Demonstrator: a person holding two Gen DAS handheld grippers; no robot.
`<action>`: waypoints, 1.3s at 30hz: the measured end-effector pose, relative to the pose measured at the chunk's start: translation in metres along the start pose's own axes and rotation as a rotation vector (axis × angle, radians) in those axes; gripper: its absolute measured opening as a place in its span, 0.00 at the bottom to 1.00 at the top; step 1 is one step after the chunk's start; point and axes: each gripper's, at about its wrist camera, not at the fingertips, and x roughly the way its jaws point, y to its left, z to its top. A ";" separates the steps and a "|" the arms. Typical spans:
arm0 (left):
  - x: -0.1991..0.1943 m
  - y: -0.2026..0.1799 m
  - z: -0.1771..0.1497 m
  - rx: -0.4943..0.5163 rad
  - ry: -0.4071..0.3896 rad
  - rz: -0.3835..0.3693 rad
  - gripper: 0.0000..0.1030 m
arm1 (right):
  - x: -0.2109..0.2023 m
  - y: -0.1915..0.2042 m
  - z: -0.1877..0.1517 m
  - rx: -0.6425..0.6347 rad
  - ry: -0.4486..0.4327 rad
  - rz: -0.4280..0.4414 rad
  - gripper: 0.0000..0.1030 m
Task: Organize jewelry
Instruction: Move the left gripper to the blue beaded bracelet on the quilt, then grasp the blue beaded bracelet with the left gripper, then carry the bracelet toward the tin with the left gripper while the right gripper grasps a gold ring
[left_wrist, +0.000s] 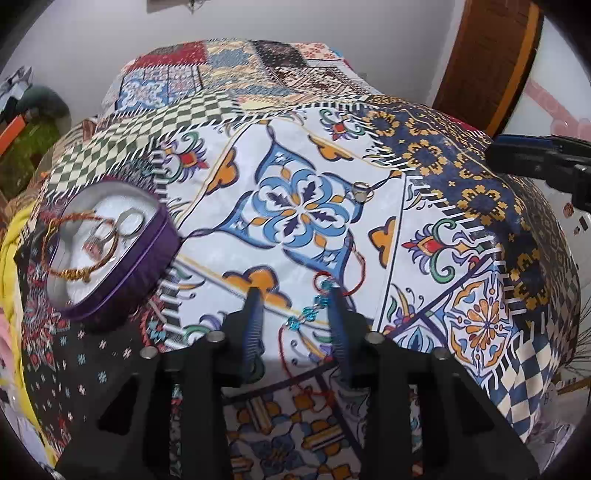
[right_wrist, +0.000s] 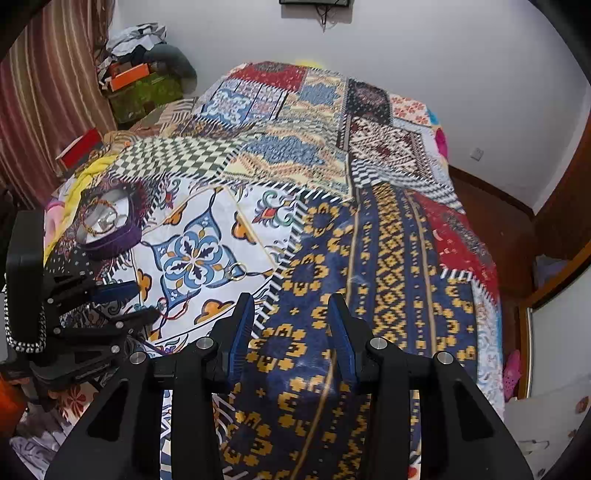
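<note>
A red thread bracelet (left_wrist: 308, 314) with small blue beads lies on the patterned bedspread (left_wrist: 461, 206). My left gripper (left_wrist: 294, 291) is open low over it, one finger on either side, the right finger at the red loop. An open purple jewelry box (left_wrist: 122, 291) sits to the left, holding a gold twisted bangle (left_wrist: 74, 273) and silver rings. A loose ring (left_wrist: 364, 192) rests on the bedspread farther ahead. My right gripper (right_wrist: 291, 301) hovers open and empty over the blue-and-gold patch. Its view also shows the box (right_wrist: 110, 240), the ring (right_wrist: 236, 271), the bracelet (right_wrist: 173, 310) and the left gripper (right_wrist: 144, 302).
The bed fills most of both views. A yellow cloth (left_wrist: 11, 258) bunches at its left edge. Striped curtains (right_wrist: 44, 92) and stacked boxes (right_wrist: 136, 81) stand at the back left. A wooden door (left_wrist: 480, 55) and a floor with a pink slipper (right_wrist: 511, 373) lie to the right.
</note>
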 end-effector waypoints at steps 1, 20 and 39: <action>0.001 0.000 0.001 0.002 -0.002 -0.001 0.20 | 0.002 0.002 0.000 -0.003 0.005 0.005 0.36; -0.017 0.026 0.030 -0.047 -0.073 -0.009 0.06 | 0.073 0.040 0.023 -0.162 0.162 0.048 0.37; -0.055 0.048 0.042 -0.084 -0.177 0.024 0.06 | 0.094 0.036 0.028 -0.108 0.188 0.084 0.18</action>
